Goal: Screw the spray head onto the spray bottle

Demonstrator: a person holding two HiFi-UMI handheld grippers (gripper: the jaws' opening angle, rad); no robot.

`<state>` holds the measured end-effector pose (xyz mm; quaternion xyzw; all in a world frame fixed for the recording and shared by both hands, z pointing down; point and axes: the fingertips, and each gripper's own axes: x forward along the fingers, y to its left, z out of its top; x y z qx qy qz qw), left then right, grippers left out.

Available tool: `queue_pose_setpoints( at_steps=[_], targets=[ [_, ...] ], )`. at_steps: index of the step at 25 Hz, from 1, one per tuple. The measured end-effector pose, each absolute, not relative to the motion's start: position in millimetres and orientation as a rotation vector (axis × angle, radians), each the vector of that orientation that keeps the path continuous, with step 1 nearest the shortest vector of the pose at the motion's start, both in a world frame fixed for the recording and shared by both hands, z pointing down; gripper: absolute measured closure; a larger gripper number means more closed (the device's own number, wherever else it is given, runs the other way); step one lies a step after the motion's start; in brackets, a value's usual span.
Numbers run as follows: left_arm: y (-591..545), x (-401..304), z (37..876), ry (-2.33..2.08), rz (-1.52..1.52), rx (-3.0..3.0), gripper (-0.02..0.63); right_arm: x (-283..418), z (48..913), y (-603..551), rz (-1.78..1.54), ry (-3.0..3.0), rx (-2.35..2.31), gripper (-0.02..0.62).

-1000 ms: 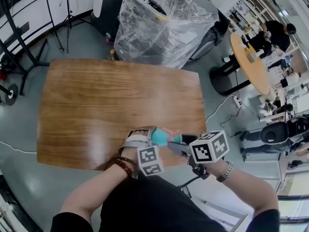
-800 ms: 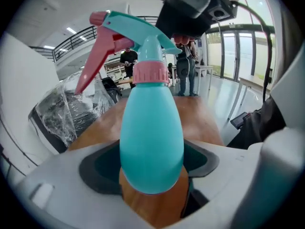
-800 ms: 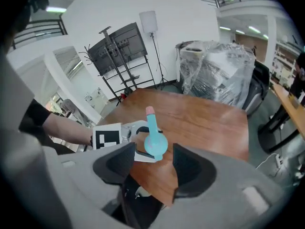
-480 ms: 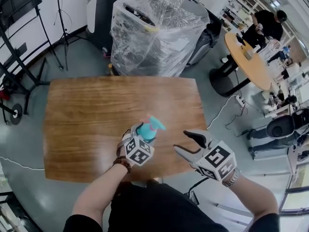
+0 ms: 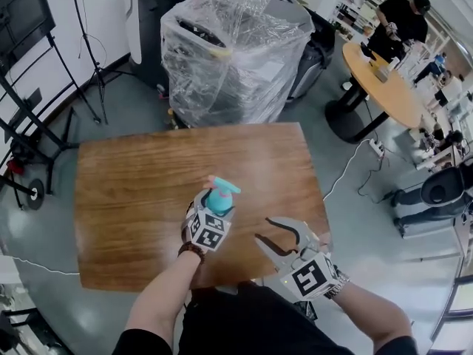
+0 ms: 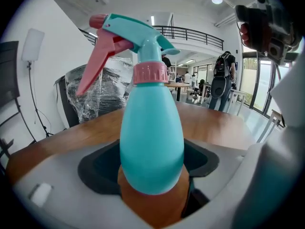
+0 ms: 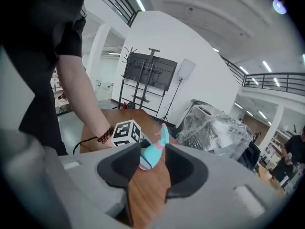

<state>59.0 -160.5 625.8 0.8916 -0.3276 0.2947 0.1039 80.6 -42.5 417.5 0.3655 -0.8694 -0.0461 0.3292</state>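
Note:
A teal spray bottle (image 5: 218, 199) stands upright over the near part of the wooden table (image 5: 133, 191), with my left gripper (image 5: 214, 211) shut on its lower body. Seen up close, the bottle (image 6: 151, 137) carries a teal spray head (image 6: 143, 32) with a pink trigger (image 6: 100, 56), joined by a pink collar (image 6: 150, 73). I cannot tell whether its base touches the wood. My right gripper (image 5: 264, 229) hangs to the right of the bottle, near the table's front edge. Its jaws are closing with nothing between them. Through their gap the bottle (image 7: 153, 152) shows well beyond the right gripper (image 7: 150, 168).
A large machine wrapped in clear plastic (image 5: 229, 43) stands behind the table. A round table (image 5: 384, 80) with people around it is at the far right. A stand with a screen (image 5: 29, 65) is on the left. A cable (image 5: 347, 176) runs along the floor at the table's right.
My left gripper has carried the bottle from near my body out over the table and set it upright. My right gripper has come off the bottle and drawn back to the right.

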Motion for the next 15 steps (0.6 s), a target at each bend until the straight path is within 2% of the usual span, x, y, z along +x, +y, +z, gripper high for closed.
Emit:
queue_pose_setpoints(
  at_steps=[15],
  targets=[
    [-165, 60, 640, -0.997, 0.815, 2.646, 0.19, 87, 436, -33, -0.084, -2.281, 0.977, 0.476]
  ],
)
